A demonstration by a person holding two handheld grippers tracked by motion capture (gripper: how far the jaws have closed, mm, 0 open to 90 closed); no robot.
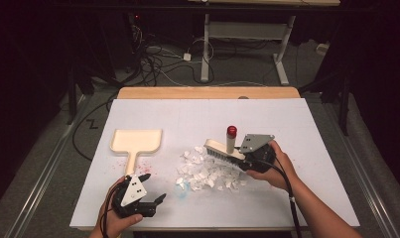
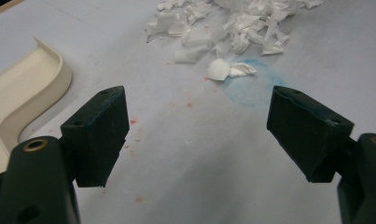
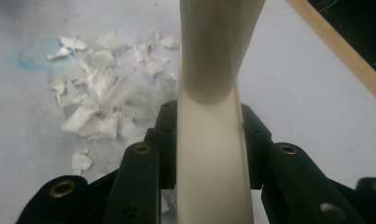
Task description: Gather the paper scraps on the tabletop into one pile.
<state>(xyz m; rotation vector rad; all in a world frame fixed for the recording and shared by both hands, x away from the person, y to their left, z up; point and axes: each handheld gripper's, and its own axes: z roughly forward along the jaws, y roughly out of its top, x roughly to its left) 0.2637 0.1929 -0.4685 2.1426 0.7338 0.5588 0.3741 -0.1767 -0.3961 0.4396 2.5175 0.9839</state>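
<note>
Right tongs [image 1: 244, 157] clamp the brush [image 1: 226, 149] over the paper scraps [image 1: 207, 171]; left tongs [image 1: 153, 188] gape wide beside the dustpan [image 1: 135, 141].

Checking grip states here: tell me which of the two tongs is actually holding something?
The right tongs: shut on the brush handle beside the paper scraps. The left tongs stand open, holding nothing.

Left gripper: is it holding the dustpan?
No, the left gripper has its jaws wide open, with the dustpan lying beside it.
</note>
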